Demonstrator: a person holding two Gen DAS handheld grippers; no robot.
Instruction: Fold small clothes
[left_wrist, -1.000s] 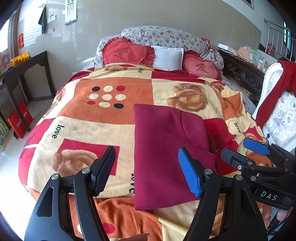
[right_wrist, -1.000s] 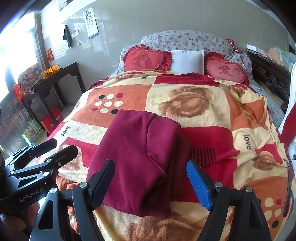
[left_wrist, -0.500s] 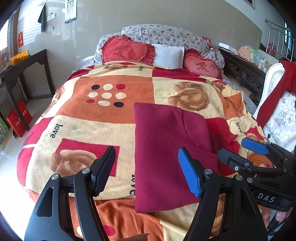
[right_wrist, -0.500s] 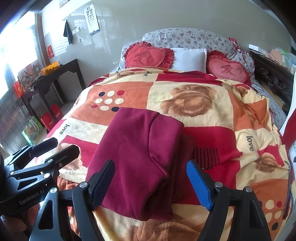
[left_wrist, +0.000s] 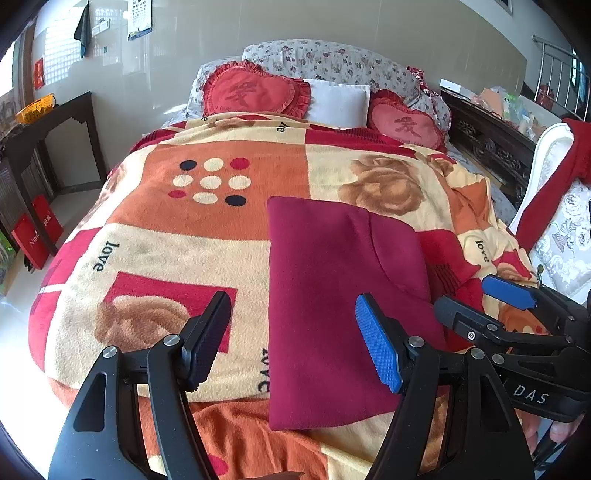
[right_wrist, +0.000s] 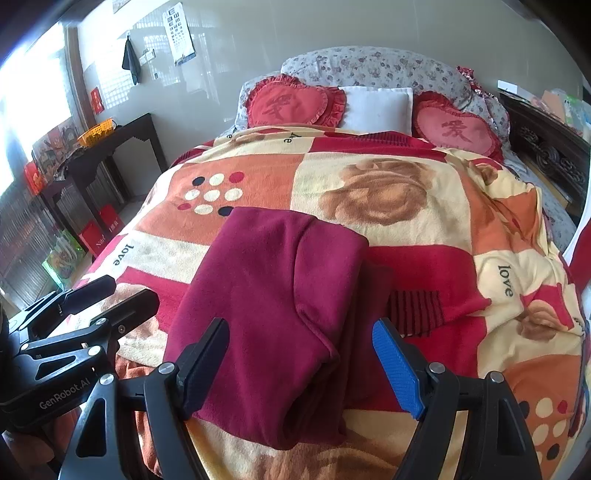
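Note:
A dark red garment (left_wrist: 332, 295) (right_wrist: 266, 310) lies folded into a long rectangle on the patterned bed blanket (left_wrist: 177, 236) (right_wrist: 424, 206); one fold edge runs down its right part. My left gripper (left_wrist: 291, 339) hovers open above the garment's near left portion, nothing between its pads. My right gripper (right_wrist: 301, 365) is open over the garment's near right end, also holding nothing. Each gripper shows in the other's view: the right one (left_wrist: 484, 299) at the right edge, the left one (right_wrist: 107, 291) at the left edge. A ribbed dark cuff (right_wrist: 415, 312) sticks out on the right.
Two red heart cushions (left_wrist: 255, 92) (left_wrist: 404, 125) and a white pillow (left_wrist: 340, 101) lie at the bed's head. A dark side table (left_wrist: 48, 122) stands left, with red bags (left_wrist: 35, 236) on the floor. A white chair with red cloth (left_wrist: 554, 177) is at the right.
Both views have drifted only slightly; the garment and both grippers stay as they were.

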